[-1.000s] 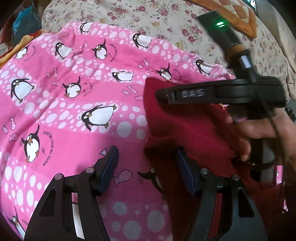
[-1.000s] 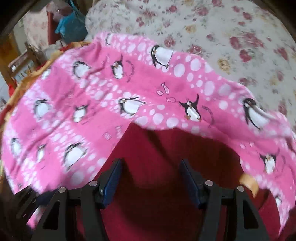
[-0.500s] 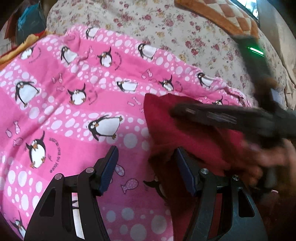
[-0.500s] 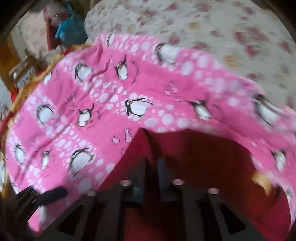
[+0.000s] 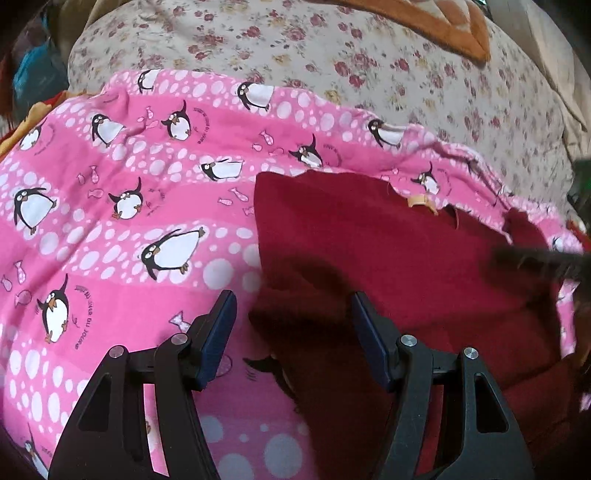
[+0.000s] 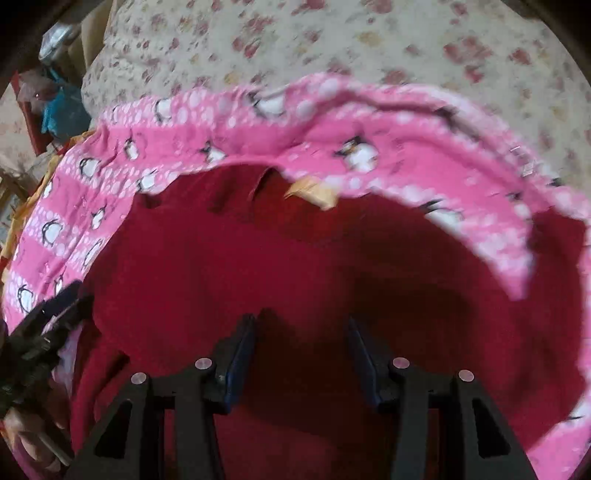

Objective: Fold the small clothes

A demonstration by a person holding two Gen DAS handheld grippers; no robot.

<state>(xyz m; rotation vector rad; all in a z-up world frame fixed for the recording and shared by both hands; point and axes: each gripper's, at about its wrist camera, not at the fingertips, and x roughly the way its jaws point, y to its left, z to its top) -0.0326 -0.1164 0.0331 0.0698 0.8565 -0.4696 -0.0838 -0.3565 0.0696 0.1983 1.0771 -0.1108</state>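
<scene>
A dark red small garment [image 5: 388,254] lies spread on a pink penguin-print blanket [image 5: 129,221]. It also fills the right wrist view [image 6: 258,266], with a small tan label [image 6: 314,192] at its far edge. My left gripper [image 5: 291,325] is open and empty, its jaws standing over the garment's near left edge. My right gripper [image 6: 301,339] is open and empty, low over the garment's middle. The right gripper shows as a dark blur at the right edge of the left wrist view [image 5: 546,262]. The left gripper shows at the lower left of the right wrist view [image 6: 40,332].
The pink blanket [image 6: 369,147] lies on a beige floral bedcover [image 5: 369,74]. An orange patterned cushion [image 5: 443,22] sits at the far right. Blue and red clutter [image 6: 59,107] stands beyond the bed's left side.
My right gripper shut about half a second ago and has opened again, and it has swung right across the garment. The left gripper stayed open over the garment's left edge.
</scene>
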